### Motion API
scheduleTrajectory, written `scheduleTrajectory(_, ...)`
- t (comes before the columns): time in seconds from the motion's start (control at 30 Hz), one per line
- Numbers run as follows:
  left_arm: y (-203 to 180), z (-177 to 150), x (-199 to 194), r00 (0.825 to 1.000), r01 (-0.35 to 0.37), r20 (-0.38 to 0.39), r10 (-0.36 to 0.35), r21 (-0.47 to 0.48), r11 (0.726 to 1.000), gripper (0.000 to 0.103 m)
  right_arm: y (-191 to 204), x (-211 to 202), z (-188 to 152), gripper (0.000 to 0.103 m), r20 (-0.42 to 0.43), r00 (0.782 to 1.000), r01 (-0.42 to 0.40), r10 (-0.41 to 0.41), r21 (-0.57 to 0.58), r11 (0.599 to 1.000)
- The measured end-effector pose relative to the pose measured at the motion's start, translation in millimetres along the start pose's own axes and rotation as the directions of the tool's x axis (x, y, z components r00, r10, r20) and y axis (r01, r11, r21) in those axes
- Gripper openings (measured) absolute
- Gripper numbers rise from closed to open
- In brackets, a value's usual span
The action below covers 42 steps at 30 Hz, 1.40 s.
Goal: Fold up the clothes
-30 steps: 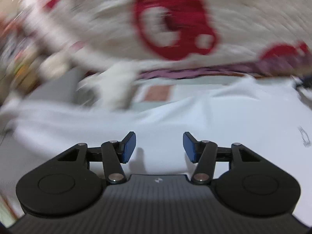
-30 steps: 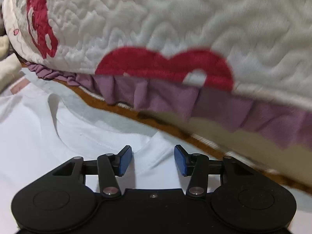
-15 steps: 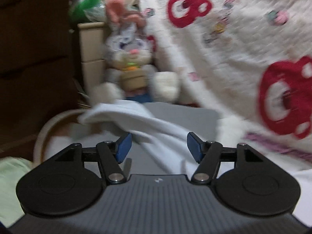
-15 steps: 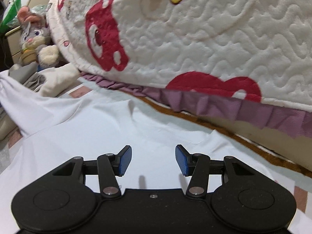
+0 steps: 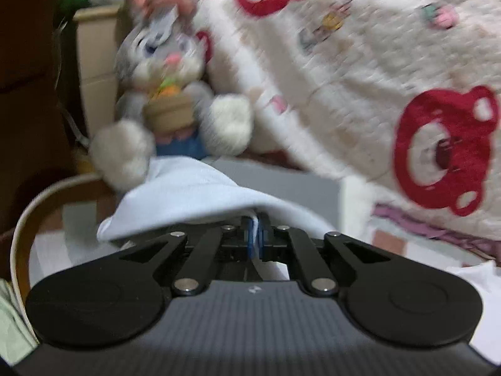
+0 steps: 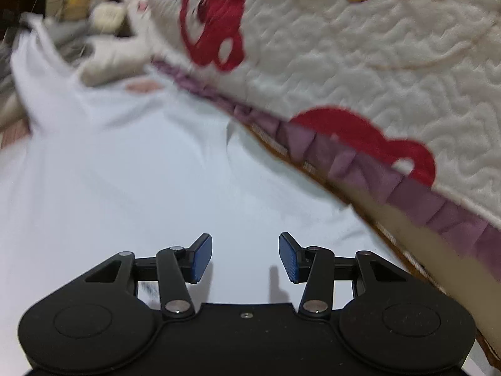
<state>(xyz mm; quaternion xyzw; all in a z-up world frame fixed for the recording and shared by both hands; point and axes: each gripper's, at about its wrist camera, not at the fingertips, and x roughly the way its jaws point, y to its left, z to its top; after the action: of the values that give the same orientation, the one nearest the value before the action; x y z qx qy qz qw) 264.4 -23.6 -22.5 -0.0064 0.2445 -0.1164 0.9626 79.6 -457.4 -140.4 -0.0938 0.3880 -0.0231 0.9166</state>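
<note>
A white garment (image 6: 131,169) lies spread on the bed in the right wrist view, one end pulled up toward the far left. In the left wrist view my left gripper (image 5: 256,238) is shut on a fold of this white garment (image 5: 188,194), which drapes over the blue pads. My right gripper (image 6: 245,257) is open and empty, just above the flat middle of the garment.
A cream quilt with red bear prints and a purple ruffle (image 6: 360,72) rises along the right; it also shows in the left wrist view (image 5: 375,72). A grey plush rabbit (image 5: 169,94) sits against a beige headboard. A grey folded item (image 5: 297,185) lies behind the garment.
My left gripper has closed on the white garment's edge near the plush rabbit. The right gripper stayed open and shifted over the garment.
</note>
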Motion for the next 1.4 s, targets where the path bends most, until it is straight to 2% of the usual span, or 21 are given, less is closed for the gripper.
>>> scheduleTrajectory(0.1, -28.6, 8.2, -24.2, 0.996, 0.078, 0.050, -0.080, 0.044, 0.996, 0.002, -3.7, -1.7, -12.0, 0.050, -0.016, 1.000, -0.008, 0.008, 0.030, 1.000)
scheduleTrajectory(0.17, -58.2, 7.0, -42.8, 0.979, 0.195, 0.044, -0.198, 0.059, 0.979, 0.002, -4.4, -4.6, -18.4, 0.050, 0.010, 1.000, 0.015, -0.015, 0.071, 0.997)
scheduleTrajectory(0.23, -89.4, 2.6, -54.6, 0.942, 0.336, 0.017, -0.337, 0.038, 0.941, 0.002, -3.8, -4.6, -20.5, 0.050, 0.022, 0.999, 0.022, -0.024, 0.109, 0.994)
scheduleTrajectory(0.3, -120.6, -1.7, -66.3, 0.883, 0.469, -0.007, -0.468, 0.013, 0.883, 0.002, -1.3, -5.7, -19.3, 0.050, 0.037, 0.999, 0.014, -0.019, 0.121, 0.993)
scheduleTrajectory(0.33, -123.5, -7.1, -65.3, 0.879, 0.476, -0.022, -0.476, 0.016, 0.879, 0.002, 0.0, -6.2, -18.7, 0.050, 0.045, 0.999, 0.010, -0.016, 0.127, 0.992)
scheduleTrajectory(0.43, -124.7, -25.4, -58.3, 0.883, 0.466, -0.073, -0.463, 0.032, 0.884, 0.005, 3.8, -11.5, -17.0, 0.050, 0.048, 0.999, -0.012, 0.006, 0.144, 0.990)
scheduleTrajectory(0.57, -126.4, -49.8, -48.8, 0.885, 0.454, -0.139, -0.443, 0.054, 0.889, 0.010, 11.0, -18.6, -25.1, 0.050, 0.035, 0.999, -0.010, 0.006, 0.122, 0.992)
scheduleTrajectory(0.63, -127.2, -62.0, -44.1, 0.885, 0.448, -0.172, -0.432, 0.066, 0.892, 0.014, 10.4, -22.3, -29.4, 0.050, 0.030, 1.000, -0.006, 0.002, 0.150, 0.989)
scheduleTrajectory(0.7, -128.0, -74.2, -39.4, 0.884, 0.443, -0.205, -0.420, 0.077, 0.893, 0.026, 9.0, -27.0, -33.0, 0.050, 0.025, 1.000, -0.003, -0.001, 0.182, 0.983)
scheduleTrajectory(0.8, -129.3, -92.4, -32.3, 0.881, 0.435, -0.253, -0.401, 0.095, 0.896, 0.026, 7.7, -38.0, -31.8, 0.050, 0.025, 1.000, -0.009, 0.004, 0.209, 0.978)
scheduleTrajectory(0.9, -130.5, -110.7, -25.2, 0.875, 0.428, -0.300, -0.379, 0.113, 0.897, 0.026, 9.7, -48.5, -21.6, 0.050, 0.025, 0.998, -0.061, 0.057, 0.249, 0.966)
scheduleTrajectory(1.0, -129.4, -121.1, -18.4, 0.876, 0.418, -0.322, -0.359, 0.135, 0.898, 0.026, 24.6, -53.0, -5.6, 0.052, 0.068, 0.988, -0.149, 0.138, 0.217, 0.965)
scheduleTrajectory(1.13, -125.8, -128.3, -9.5, 0.883, 0.402, -0.331, -0.334, 0.165, 0.900, 0.026, 54.8, -47.6, 10.9, 0.053, 0.070, 0.950, -0.312, 0.304, 0.157, 0.937)
scheduleTrajectory(1.2, -124.1, -131.8, -5.1, 0.886, 0.395, -0.335, -0.321, 0.181, 0.901, 0.026, 71.3, -42.8, 10.6, 0.053, 0.041, 0.935, -0.355, 0.353, 0.114, 0.928)
scheduleTrajectory(1.3, -121.4, -137.2, 1.5, 0.891, 0.383, -0.340, -0.302, 0.204, 0.901, 0.026, 83.5, -28.9, -1.2, 0.057, 0.004, 0.965, -0.260, 0.261, 0.115, 0.959)
scheduleTrajectory(1.33, -120.3, -142.2, 1.2, 0.883, 0.389, -0.356, -0.305, 0.195, 0.900, 0.026, 85.7, -23.7, -5.4, 0.062, -0.006, 0.974, -0.225, 0.227, 0.119, 0.967)
scheduleTrajectory(1.4, -120.5, -150.8, -1.2, 0.870, 0.403, -0.383, -0.309, 0.194, 0.894, 0.026, 80.3, -9.4, -9.1, 0.064, -0.019, 0.982, -0.181, 0.187, 0.166, 0.969)
